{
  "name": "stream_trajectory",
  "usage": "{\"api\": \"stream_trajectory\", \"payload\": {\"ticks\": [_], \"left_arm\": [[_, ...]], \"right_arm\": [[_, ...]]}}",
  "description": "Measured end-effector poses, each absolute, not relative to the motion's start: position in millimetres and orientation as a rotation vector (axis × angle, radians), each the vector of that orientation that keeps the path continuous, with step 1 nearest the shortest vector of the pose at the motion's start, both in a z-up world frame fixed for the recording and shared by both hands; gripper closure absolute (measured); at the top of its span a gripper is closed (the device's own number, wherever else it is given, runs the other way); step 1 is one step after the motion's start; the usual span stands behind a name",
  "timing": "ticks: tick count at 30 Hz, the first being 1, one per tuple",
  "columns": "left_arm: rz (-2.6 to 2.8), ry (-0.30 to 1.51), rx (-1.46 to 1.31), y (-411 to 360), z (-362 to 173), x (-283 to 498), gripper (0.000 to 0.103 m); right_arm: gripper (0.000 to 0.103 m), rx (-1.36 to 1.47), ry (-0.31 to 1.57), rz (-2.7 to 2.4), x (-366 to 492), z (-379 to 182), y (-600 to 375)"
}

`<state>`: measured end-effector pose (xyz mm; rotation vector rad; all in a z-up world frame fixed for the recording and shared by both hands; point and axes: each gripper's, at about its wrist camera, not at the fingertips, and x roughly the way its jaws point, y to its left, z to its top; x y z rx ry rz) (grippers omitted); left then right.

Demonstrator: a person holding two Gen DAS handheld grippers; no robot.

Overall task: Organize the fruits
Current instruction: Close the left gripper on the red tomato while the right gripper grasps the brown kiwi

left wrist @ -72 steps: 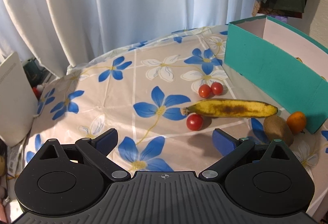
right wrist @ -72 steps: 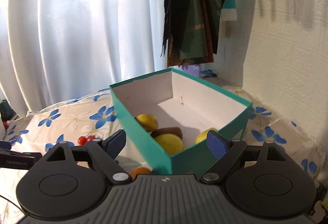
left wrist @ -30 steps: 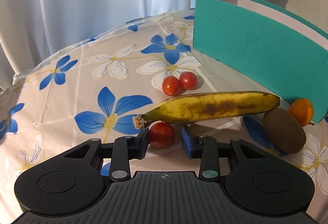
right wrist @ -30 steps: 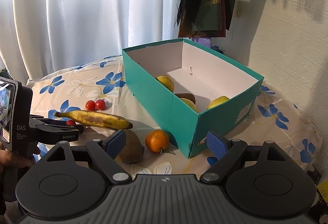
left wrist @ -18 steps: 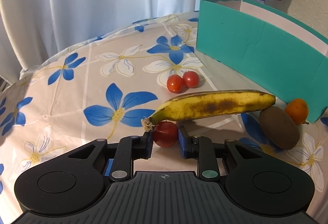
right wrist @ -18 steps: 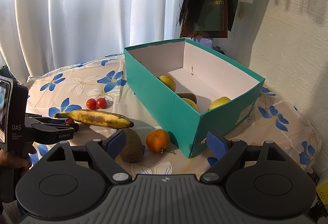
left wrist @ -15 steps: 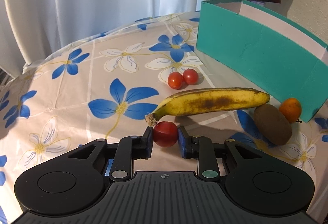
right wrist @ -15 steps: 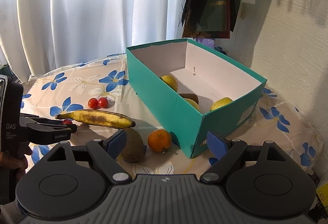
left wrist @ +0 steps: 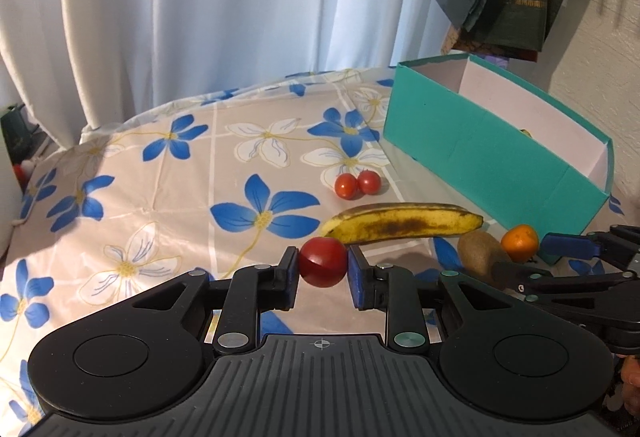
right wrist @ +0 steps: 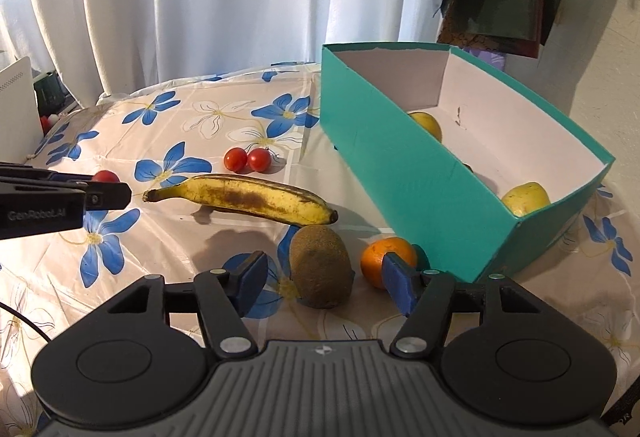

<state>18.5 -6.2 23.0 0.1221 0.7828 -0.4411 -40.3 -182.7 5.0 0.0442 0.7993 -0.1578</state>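
Fruit is seen spread over a table [right wrist: 168,253] covered with a blue-flowered cloth, which fills the lower half of both views. A teal box [right wrist: 404,173] is placed at the right of the right wrist view, with yellow fruit [right wrist: 526,197] lying inside against its near wall. A banana [right wrist: 248,199] is laid across the middle of the frame, left of the box. Below it, a kiwi [right wrist: 320,265] and an orange [right wrist: 386,259] are set just beside each other near the box's corner. The right gripper [right wrist: 322,283] is held half spread, its jaws having just been closing, with the kiwi between them; no pad is seen pressing on it. Two small tomatoes [right wrist: 248,159] are seen touching, above the banana. At the centre of the left wrist view, a tomato [left wrist: 323,267] is pinched between the pads of the left gripper [left wrist: 323,277], clear of the cloth.
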Motion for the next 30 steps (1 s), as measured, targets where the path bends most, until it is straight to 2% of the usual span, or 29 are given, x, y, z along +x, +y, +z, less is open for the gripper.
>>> {"api": "stream_trajectory", "payload": {"ticks": [5,18,30], "left_arm": [[-0.409,0.798,0.103,0,25,20,0.074],[-0.393,0.819,0.094,2,24,23,0.074],[-0.384,0.837,0.092,2,22,25,0.074]], "right_arm": [[0.046,0.048,0.828,-0.143,-25,-6,-186],[0.047,0.059,0.887,-0.133,-3,-26,-190],[0.054,0.07,0.913,-0.145,2,-36,-194]]}}
